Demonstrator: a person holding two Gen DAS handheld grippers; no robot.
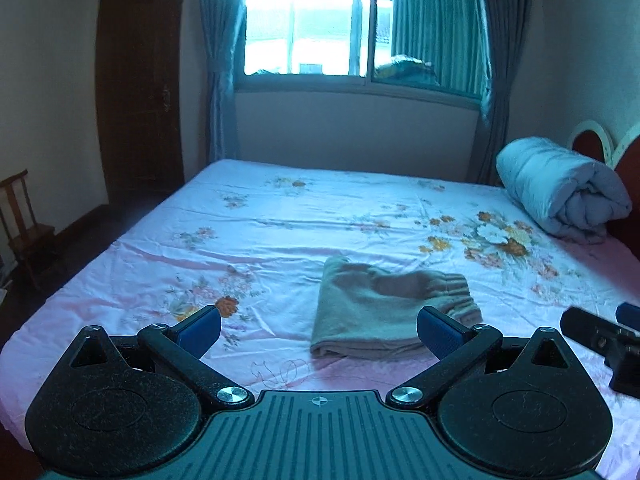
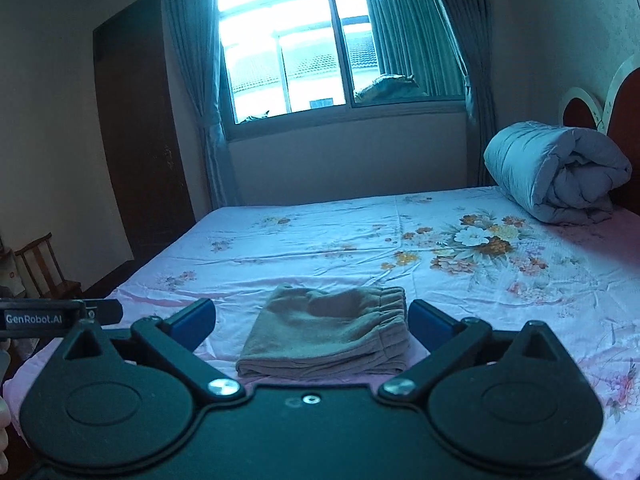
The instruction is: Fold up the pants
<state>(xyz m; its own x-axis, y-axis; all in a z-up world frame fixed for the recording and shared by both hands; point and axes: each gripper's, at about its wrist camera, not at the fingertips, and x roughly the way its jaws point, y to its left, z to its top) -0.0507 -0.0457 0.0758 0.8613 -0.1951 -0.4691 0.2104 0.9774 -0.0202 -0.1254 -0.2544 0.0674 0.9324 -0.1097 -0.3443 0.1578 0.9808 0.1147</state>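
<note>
beige folded pants [image 2: 326, 332] lie on the floral bed sheet [image 2: 460, 280].

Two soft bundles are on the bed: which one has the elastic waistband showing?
The folded tan pants, lying flat near the bed's front edge; gathered elastic runs along their right end. The rolled grey quilt by the headboard shows no waistband.

This is a bedroom in a home. A bed [image 2: 320, 240] with a flowered sheet fills the room. At its head stands a headboard [image 2: 624, 120], with a rolled quilt [image 2: 556, 172] before it. Beyond the bed is a curtained window [image 2: 320, 48]; left of the bed stand a wooden wardrobe [image 2: 136, 120] and a chair [image 2: 44, 268].
</note>
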